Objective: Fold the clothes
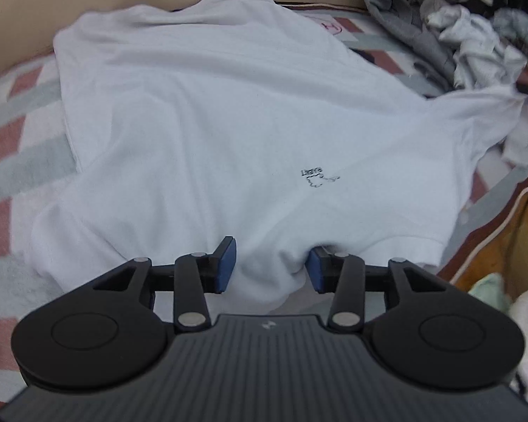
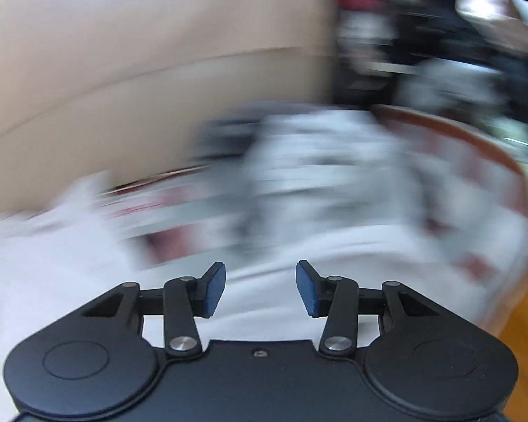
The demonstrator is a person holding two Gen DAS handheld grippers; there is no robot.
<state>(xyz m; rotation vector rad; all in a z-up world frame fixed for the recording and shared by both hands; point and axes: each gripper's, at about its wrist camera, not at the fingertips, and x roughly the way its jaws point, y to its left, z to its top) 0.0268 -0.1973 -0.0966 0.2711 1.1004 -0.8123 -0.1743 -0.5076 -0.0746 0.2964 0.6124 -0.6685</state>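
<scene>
While the white cotton T-shirt lies spread front-up over a bed covered in a pink, grey and white checked blanket, the left hand-held gripper sits at the shirt's near edge with its blue pads parted. A bunched fold of the white cloth rises between the pads, and the right-hand pad touches it; whether it is pinched I cannot tell. A small black printed logo shows on the shirt. At the far right lies a heap of grey and white crumpled clothes, beside one stretched sleeve. The right hand-held gripper hangs open above white cloth, nothing between its pads; that view is heavily blurred.
</scene>
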